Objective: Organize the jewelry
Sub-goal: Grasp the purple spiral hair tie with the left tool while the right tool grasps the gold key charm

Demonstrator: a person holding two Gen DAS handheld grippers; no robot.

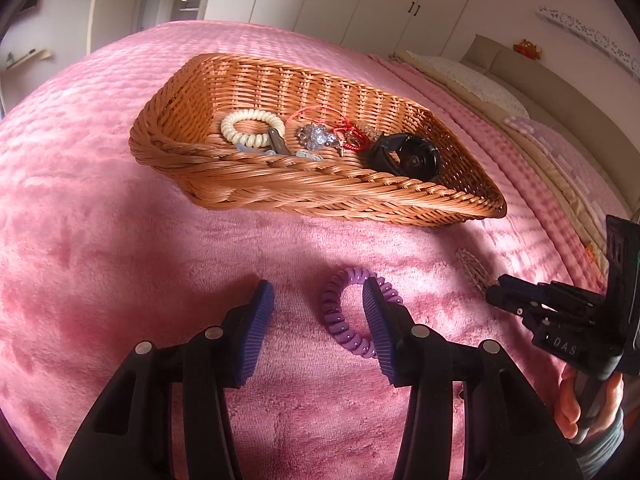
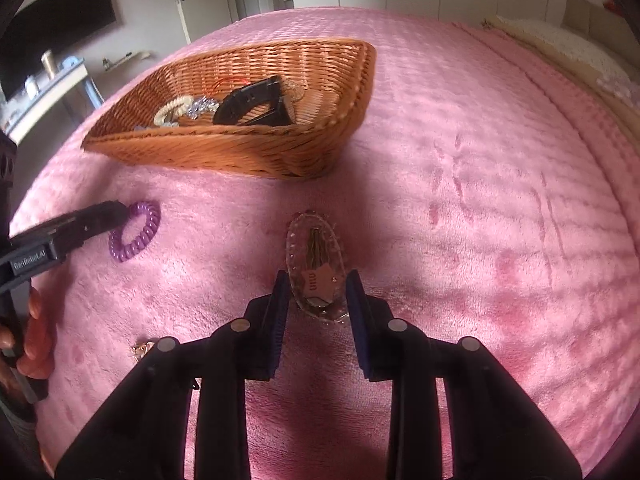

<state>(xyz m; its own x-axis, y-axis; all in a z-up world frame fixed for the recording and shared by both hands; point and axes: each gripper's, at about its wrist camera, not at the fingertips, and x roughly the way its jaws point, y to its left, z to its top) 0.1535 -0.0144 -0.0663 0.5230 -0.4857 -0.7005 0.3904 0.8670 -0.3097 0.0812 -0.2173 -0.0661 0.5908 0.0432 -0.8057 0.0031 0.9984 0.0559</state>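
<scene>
Purple spiral hair tie (image 1: 352, 312) lies on the pink blanket (image 1: 120, 280) at the left gripper (image 1: 320, 312), whose jaws stand spread; its right-hand finger sits over the coil's ring, the other off to the side. Right gripper (image 2: 318, 292) has jaws parted around a clear oval hair clip (image 2: 316, 264), not yet pinched. Ahead of both, the wicker basket (image 1: 280, 192) holds a cream coil tie (image 1: 250, 128) and a black watch (image 1: 404, 156).

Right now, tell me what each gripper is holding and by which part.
Nothing is held. The left gripper is open beside the purple spiral hair tie; the right gripper is open astride the clear oval hair clip, not clamped.
</scene>
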